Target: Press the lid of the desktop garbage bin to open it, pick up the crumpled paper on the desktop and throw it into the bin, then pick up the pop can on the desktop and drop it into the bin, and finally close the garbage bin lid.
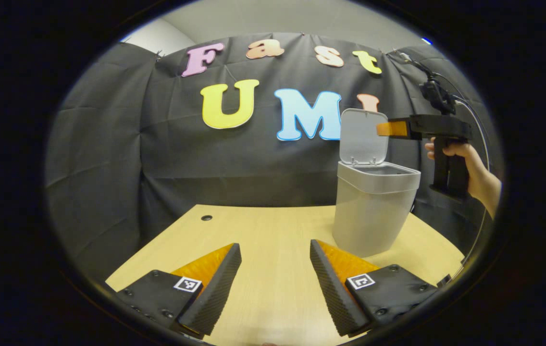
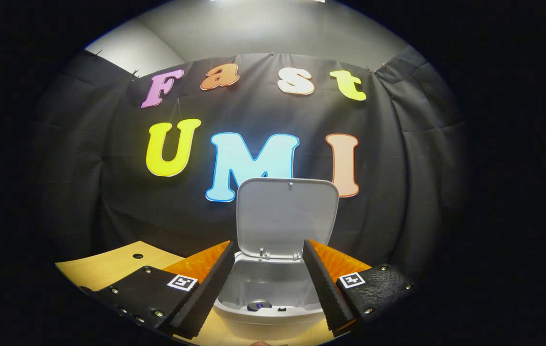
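Note:
The grey desktop bin [image 1: 374,211] stands on the right part of the wooden table [image 1: 263,226], its lid [image 1: 362,137] tipped up and open. My right gripper [image 1: 392,129], held by a hand [image 1: 470,166], hovers just above the bin's right rim. In the right gripper view the lid [image 2: 286,216] stands upright ahead and the bin's mouth [image 2: 273,276] lies below. The round top of a pop can [image 2: 258,304] shows at the bin's bottom. The right gripper [image 2: 269,244] is open and holds nothing. My left gripper [image 1: 275,244] is open over the table, left of the bin.
A small round hole [image 1: 206,217] marks the table's back left; the right gripper view catches the same hole [image 2: 137,256]. Black cloth walls close in behind and beside the table. A cable [image 1: 475,115] trails from the right gripper.

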`<state>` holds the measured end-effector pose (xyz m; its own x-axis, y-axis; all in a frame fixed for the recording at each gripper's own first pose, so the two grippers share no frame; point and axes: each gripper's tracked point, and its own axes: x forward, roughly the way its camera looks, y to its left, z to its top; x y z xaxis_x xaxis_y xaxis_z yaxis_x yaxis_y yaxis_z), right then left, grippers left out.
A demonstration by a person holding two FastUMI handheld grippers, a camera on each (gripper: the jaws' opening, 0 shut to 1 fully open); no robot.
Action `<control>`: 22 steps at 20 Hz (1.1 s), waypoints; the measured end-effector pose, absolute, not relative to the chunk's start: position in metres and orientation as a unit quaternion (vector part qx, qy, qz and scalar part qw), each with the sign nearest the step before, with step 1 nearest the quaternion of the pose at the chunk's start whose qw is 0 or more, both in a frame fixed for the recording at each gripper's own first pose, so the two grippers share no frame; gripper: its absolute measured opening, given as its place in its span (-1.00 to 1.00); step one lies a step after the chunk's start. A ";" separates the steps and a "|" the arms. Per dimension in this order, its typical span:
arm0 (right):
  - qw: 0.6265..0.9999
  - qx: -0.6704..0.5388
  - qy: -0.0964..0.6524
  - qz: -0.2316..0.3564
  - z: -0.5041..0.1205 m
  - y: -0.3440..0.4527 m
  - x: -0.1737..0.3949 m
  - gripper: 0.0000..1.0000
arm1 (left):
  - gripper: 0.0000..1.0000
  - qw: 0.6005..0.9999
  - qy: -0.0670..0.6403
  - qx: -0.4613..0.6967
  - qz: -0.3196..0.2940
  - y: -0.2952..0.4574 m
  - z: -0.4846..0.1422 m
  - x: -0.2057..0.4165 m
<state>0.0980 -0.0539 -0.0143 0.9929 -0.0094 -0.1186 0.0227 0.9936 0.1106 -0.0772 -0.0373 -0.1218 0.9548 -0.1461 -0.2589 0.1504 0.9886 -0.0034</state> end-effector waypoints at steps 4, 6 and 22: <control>0.998 0.045 0.048 -0.009 0.004 -0.055 0.117 0.82 | 0.89 0.989 0.129 0.006 -0.073 -0.034 -0.121 -0.077; 0.998 0.033 0.046 -0.010 0.009 -0.059 0.126 0.82 | 0.89 0.990 0.126 0.008 -0.070 -0.032 -0.120 -0.076; 0.996 0.016 0.004 -0.085 0.056 -0.093 0.196 0.82 | 0.93 0.987 0.138 -0.023 -0.082 -0.017 -0.132 -0.033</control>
<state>0.1963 -0.0934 0.0556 0.9854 -0.1701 -0.0114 0.1704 0.9849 0.0310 -0.0329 -0.0169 -0.1324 0.9486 -0.1688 -0.2677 0.1562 0.9854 -0.0676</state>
